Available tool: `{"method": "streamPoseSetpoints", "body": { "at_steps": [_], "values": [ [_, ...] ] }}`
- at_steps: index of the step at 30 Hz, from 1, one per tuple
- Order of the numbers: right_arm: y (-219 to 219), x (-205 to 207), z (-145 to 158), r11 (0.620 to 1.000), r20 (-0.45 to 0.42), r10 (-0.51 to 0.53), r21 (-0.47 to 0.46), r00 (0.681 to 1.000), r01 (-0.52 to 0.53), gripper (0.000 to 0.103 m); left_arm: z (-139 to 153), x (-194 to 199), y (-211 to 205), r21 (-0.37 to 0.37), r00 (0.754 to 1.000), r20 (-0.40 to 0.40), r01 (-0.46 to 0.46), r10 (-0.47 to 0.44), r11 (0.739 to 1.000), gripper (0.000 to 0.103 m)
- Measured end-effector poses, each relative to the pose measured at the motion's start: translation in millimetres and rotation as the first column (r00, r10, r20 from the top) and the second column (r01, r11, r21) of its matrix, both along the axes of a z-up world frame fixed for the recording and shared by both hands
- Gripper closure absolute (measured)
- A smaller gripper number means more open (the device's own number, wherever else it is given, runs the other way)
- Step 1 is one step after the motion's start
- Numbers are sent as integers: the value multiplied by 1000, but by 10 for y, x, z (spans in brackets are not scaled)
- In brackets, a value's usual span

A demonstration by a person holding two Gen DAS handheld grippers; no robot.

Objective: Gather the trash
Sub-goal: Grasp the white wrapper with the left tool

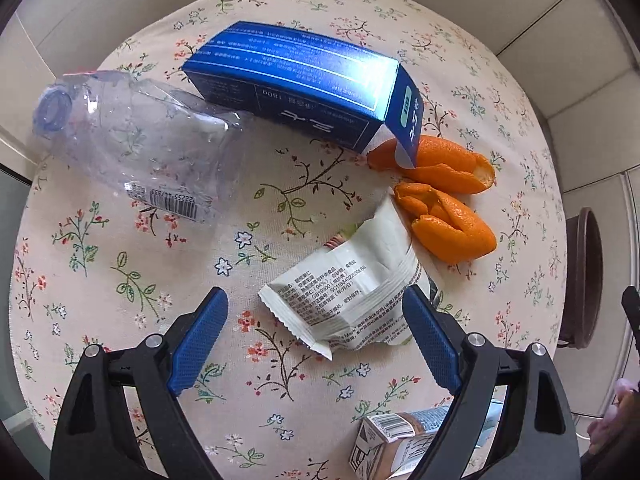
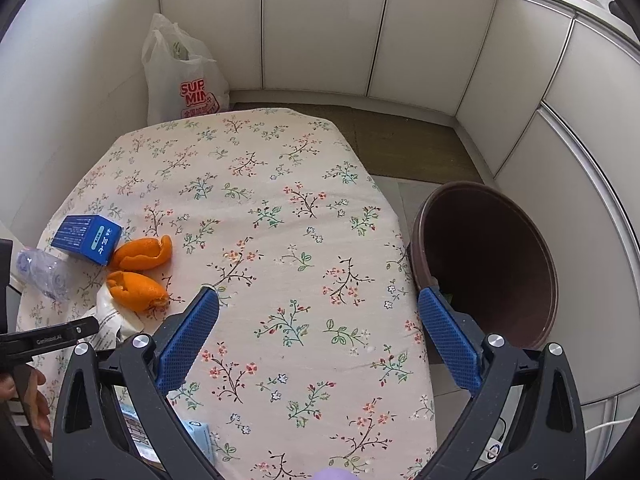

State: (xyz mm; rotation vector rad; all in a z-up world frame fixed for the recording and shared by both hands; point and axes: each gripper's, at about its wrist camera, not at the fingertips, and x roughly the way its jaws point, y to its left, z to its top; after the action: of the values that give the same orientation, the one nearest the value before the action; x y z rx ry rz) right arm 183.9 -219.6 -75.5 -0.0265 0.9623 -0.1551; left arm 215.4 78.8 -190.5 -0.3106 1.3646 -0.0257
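Note:
In the left wrist view my left gripper (image 1: 316, 300) hangs open just above a crumpled white snack wrapper (image 1: 348, 296), which lies between its blue fingers (image 1: 200, 340) without being pressed. Behind it lie two orange peels (image 1: 444, 224), a blue carton (image 1: 304, 80) and a clear plastic bottle (image 1: 136, 140) on its side. A small brown drink box (image 1: 396, 444) sits near the front edge. In the right wrist view my right gripper (image 2: 316, 300) is open and empty over the floral tablecloth (image 2: 280, 208), beside a brown bin (image 2: 488, 264) on the floor.
A white shopping bag (image 2: 184, 80) stands on the floor behind the table, against white cabinet doors (image 2: 320, 24). The left gripper's body and a hand (image 2: 28, 396) show at the left edge of the right wrist view. The same peels (image 2: 140, 272) and carton (image 2: 86, 238) appear there.

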Motion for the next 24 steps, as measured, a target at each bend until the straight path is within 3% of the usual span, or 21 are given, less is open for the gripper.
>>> {"method": "streamPoseSetpoints", "body": {
  "at_steps": [9, 11, 13, 18, 19, 20, 24],
  "values": [
    [44, 46, -64, 1000, -15, 10, -13, 1000, -10, 7, -40, 71, -295, 97, 993, 46, 105, -110, 990, 17],
    [35, 44, -69, 1000, -18, 10, -16, 1000, -10, 7, -41, 61, -394, 122, 988, 62, 131, -139, 984, 21],
    [24, 36, -68, 1000, -20, 8, -17, 1000, -9, 7, -20, 47, -489, 117, 982, 83, 161, -172, 980, 31],
    [25, 22, -64, 1000, -23, 16, -17, 1000, -16, 7, 34, -23, -623, 110, 970, 107, 205, -217, 973, 40],
    [31, 19, -63, 1000, -24, 20, -19, 1000, -21, 7, 58, -42, -632, 101, 968, 114, 214, -225, 972, 75],
    [37, 18, -62, 1000, -24, 23, -21, 999, -24, 7, 94, -74, -637, 81, 964, 118, 229, -237, 970, 86],
    [33, 11, -53, 999, -19, 22, -23, 1000, -23, 7, 190, -159, -672, 63, 961, 125, 241, -247, 969, 88]
  ]
}}
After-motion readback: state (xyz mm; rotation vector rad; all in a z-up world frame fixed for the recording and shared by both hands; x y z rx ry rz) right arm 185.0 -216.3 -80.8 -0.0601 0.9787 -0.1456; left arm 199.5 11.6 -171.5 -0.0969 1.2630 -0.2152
